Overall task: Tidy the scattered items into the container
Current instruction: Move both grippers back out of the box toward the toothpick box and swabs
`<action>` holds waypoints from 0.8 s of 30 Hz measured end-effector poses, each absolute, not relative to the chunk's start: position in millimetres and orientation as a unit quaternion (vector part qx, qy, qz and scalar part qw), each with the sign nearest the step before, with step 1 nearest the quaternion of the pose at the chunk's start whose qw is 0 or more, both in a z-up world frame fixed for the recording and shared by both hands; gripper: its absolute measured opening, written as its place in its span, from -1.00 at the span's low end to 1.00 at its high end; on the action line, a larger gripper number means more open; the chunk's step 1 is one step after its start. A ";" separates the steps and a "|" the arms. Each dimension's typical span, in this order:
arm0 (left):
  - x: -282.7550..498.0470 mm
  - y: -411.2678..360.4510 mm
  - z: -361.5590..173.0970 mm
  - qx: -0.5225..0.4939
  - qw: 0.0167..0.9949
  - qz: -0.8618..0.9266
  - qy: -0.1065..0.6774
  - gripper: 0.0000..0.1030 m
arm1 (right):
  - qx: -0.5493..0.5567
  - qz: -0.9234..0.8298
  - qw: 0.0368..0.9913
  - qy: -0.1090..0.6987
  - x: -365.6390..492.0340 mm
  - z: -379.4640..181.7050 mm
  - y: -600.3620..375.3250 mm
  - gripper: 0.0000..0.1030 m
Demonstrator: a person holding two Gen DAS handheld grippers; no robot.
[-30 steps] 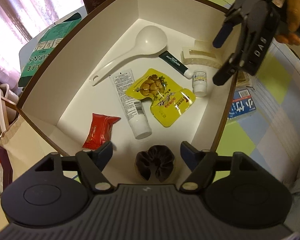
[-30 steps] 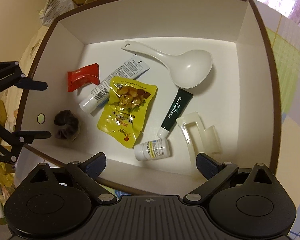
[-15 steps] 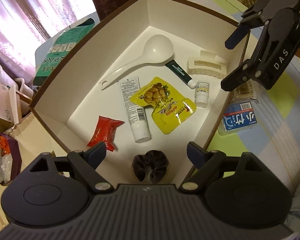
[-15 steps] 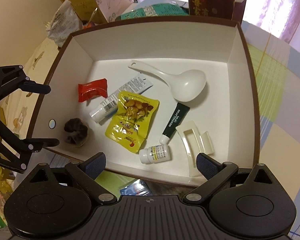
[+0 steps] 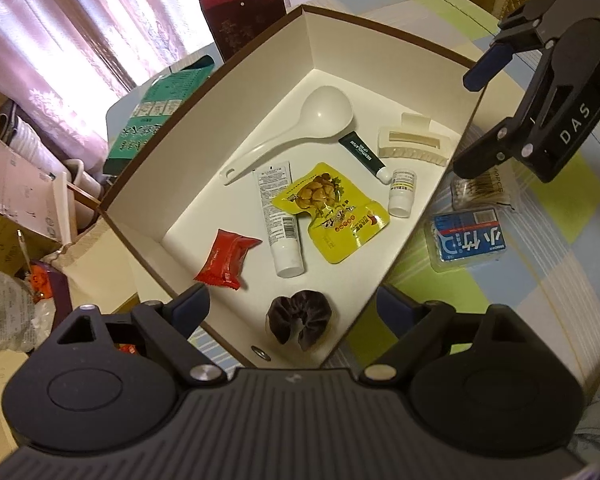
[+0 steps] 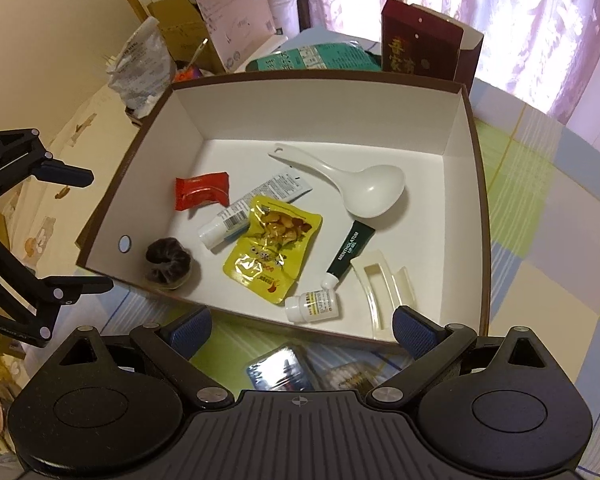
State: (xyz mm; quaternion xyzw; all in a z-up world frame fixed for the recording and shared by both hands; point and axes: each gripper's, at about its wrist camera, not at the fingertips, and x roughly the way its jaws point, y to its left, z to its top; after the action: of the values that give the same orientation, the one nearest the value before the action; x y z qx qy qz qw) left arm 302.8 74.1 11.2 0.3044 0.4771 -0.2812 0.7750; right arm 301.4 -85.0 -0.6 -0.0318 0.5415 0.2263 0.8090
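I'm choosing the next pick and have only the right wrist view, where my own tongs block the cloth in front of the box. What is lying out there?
Observer: A clear pack with a blue label lies flat on the checked cloth, just outside the box, on the side nearest the small white bottle.
Operator: Is that the only thing there?
Observer: No. A clear bag of cotton swabs lies right next to the pack, also on the cloth outside the box.
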 end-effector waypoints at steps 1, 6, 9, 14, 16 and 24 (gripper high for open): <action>299.5 73.5 12.6 0.305 0.776 -0.279 0.476 0.72 | -0.032 0.228 0.810 0.540 298.3 1.1 -85.3 0.97; 282.0 69.8 19.4 0.304 0.782 -0.273 0.470 0.72 | -0.038 0.233 0.815 0.530 281.8 8.5 -87.7 0.97; 271.3 67.3 22.3 0.303 0.786 -0.269 0.467 0.73 | -0.042 0.235 0.817 0.524 272.1 13.0 -89.9 0.97; 254.4 64.5 28.3 0.301 0.792 -0.260 0.463 0.73 | -0.048 0.241 0.823 0.512 257.6 21.9 -94.2 0.97; 248.6 64.3 31.3 0.300 0.795 -0.256 0.460 0.73 | -0.049 0.243 0.826 0.506 251.7 25.5 -95.8 0.97; 225.4 63.5 39.9 0.290 0.807 -0.241 0.454 0.74 | -0.053 0.251 0.836 0.486 229.0 31.4 -103.1 0.97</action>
State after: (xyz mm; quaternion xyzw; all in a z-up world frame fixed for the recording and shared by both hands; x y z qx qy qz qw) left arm 225.4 63.5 39.9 0.2899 0.4542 -0.2412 0.8072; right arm 229.0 -103.1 31.4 -0.0531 0.4858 0.2510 0.8356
